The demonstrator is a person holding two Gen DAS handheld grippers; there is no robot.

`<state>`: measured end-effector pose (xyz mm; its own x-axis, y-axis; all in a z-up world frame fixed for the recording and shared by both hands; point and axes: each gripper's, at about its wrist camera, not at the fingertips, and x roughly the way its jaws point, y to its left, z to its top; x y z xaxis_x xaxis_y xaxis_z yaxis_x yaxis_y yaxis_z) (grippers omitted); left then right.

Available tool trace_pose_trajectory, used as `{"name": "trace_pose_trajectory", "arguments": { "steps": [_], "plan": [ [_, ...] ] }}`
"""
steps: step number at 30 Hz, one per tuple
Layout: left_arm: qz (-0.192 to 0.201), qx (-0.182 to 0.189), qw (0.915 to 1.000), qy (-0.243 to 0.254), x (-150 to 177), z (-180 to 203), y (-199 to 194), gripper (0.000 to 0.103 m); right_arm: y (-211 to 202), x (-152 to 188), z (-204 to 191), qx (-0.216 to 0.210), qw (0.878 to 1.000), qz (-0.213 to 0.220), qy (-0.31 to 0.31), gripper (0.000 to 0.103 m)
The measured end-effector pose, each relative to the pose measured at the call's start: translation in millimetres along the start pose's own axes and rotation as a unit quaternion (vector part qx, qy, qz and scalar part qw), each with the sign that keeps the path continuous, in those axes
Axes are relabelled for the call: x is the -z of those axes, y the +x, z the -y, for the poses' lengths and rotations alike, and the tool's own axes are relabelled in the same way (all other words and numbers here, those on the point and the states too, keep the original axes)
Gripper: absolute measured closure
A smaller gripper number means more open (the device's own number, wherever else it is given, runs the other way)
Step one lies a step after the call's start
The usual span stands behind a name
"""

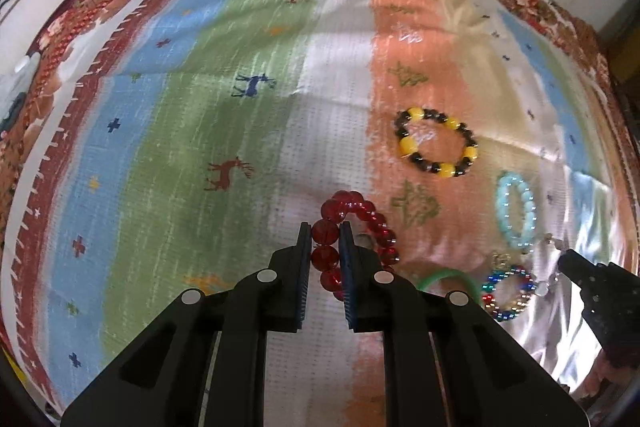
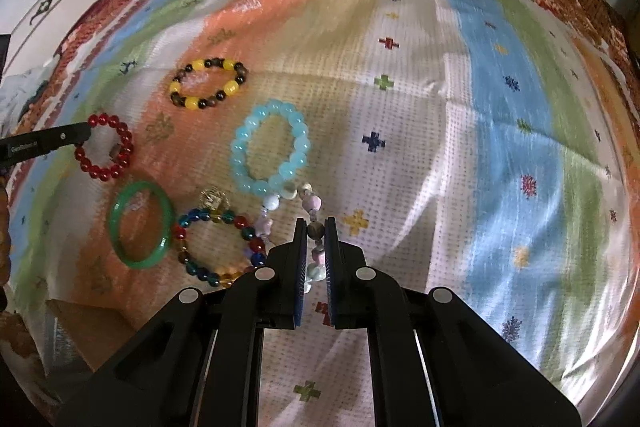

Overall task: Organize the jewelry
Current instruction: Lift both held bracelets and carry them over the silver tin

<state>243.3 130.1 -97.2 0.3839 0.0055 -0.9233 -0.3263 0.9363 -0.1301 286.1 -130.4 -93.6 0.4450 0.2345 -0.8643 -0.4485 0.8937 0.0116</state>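
Progress: early by my read, nothing looks sorted yet. All pieces lie loose on the striped cloth (image 2: 420, 131); no box, tray or stand visible in either view, so the target layout is unknown.

Left gripper (image 1: 325, 239) is clenched on the red bead bracelet (image 1: 352, 227), pads on the near-side beads; the far arc of the loop sticks out past the fingertips. Right gripper (image 2: 316, 227) is clamped on the pastel mixed-bead strand (image 2: 308, 201), a dark bead sitting between the pads. Can't tell if either piece is lifted or resting on the cloth.

Untouched, judging by how they lie: yellow-and-black bracelet (image 2: 208, 83), pale blue bracelet (image 2: 270, 151), green bangle (image 2: 141, 225), multicolour bead bracelet (image 2: 218, 247). Blue bracelet and pastel strand sit just beside each other near its bottom beads, maybe touching. So two pieces in hand, four to go.

View differences:
- Right wrist shows the whole cluster, full green bangle and red loop, plus a small clear faceted charm (image 2: 214, 201) at the top of the multicolour bracelet.
- Left wrist shows only a sliver of the bangle behind its own fingers, but gives the close look at the red-bead grip and shows the right gripper from the side at the edge of frame.
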Motion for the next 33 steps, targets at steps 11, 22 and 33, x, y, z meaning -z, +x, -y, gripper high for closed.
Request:
{"name": "trace_pose_trajectory", "arguments": {
  "steps": [11,22,33],
  "plan": [
    [0.035,0.021,0.999,0.021,6,17,-30,0.09,-25,-4,-11,-0.018,0.999,0.032,0.001,0.094],
    [0.055,0.032,0.9977,0.025,18,22,-53,0.09,-50,2,-17,-0.026,0.998,0.059,0.0,0.094],
    [0.079,0.048,0.9943,0.053,39,43,-79,0.09,-76,19,-30,-0.035,0.996,0.08,-0.007,0.094]
  ]
}}
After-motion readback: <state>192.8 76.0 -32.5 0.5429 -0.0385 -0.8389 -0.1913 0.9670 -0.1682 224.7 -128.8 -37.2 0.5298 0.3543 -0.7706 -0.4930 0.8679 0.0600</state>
